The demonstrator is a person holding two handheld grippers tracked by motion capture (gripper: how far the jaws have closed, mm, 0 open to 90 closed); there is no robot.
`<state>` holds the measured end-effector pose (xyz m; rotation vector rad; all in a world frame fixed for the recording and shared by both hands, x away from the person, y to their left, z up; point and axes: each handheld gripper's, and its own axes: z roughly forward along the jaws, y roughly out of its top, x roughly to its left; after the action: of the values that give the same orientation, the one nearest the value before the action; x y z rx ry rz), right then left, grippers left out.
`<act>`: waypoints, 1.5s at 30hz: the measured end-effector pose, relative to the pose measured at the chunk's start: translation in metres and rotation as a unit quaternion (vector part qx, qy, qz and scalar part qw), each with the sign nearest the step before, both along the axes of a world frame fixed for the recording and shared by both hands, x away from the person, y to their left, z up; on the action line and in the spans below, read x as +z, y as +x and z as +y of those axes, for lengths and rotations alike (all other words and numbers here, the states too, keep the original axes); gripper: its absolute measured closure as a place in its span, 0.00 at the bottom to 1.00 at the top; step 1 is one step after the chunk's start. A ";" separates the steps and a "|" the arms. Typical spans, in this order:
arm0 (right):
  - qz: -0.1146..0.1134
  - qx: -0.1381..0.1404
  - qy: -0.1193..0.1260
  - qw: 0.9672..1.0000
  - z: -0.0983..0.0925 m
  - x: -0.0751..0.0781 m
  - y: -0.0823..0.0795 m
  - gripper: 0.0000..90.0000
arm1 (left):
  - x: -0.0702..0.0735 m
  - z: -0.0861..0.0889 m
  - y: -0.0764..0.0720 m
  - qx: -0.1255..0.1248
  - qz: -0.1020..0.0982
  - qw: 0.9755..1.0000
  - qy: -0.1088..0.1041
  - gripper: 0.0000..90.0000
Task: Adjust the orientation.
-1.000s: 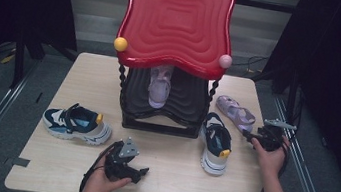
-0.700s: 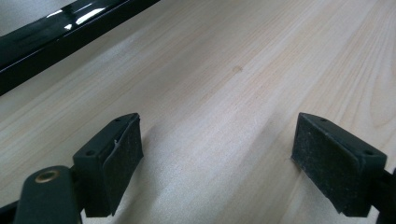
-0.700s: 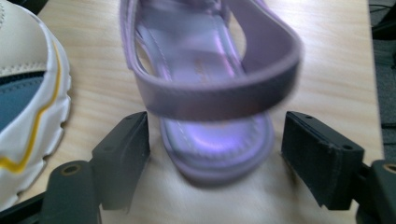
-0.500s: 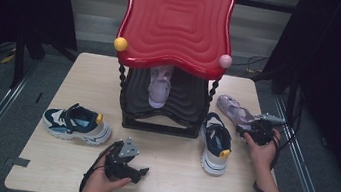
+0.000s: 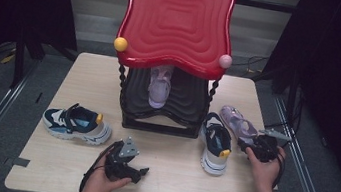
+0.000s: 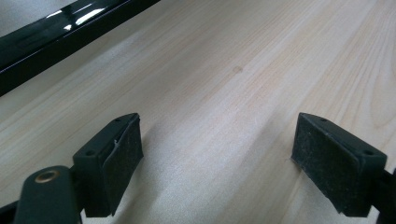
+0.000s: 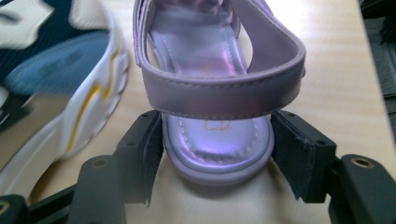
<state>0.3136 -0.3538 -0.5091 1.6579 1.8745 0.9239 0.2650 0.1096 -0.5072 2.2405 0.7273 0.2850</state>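
A purple sandal (image 5: pixel 235 121) lies on the table's right side, heel toward the person. My right gripper (image 5: pixel 248 146) has just been closing its jaws on that heel. In the right gripper view the sandal (image 7: pixel 219 93) sits between the pads (image 7: pixel 299 158) of the right gripper (image 7: pixel 217 140), and both pads touch the sole's sides. My left gripper (image 5: pixel 140 172) rests low near the front edge. In the left gripper view the left gripper (image 6: pixel 217 144) stands open over bare wood.
A navy and white sneaker (image 5: pixel 215 142) lies just left of the sandal, close to the right gripper. Its mate (image 5: pixel 76 123) is at the left. A red-topped shoe rack (image 5: pixel 176 21) stands mid-table, with a pink shoe (image 5: pixel 159 87) on its black shelf.
The right hand has moved left with its gripper up to the sandal's heel, and the jaws have narrowed around it. The left gripper has stayed put.
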 end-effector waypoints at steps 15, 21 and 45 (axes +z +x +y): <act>-0.014 0.027 -0.005 1.000 0.011 -0.001 -0.040 0.39 | 0.000 0.000 0.001 0.000 0.000 1.000 -0.002 0.17; -0.006 0.026 -0.007 1.000 0.011 -0.001 -0.035 0.34 | 0.000 -0.001 0.000 0.002 0.001 1.000 -0.003 0.17; 0.001 0.054 -0.039 0.998 0.019 -0.003 -0.013 0.32 | 0.000 -0.001 0.001 0.002 0.002 1.000 -0.003 0.17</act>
<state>0.3008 -0.3348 -0.5120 1.5252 1.9915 0.8806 0.2655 0.1088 -0.5077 2.2336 0.7339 0.2804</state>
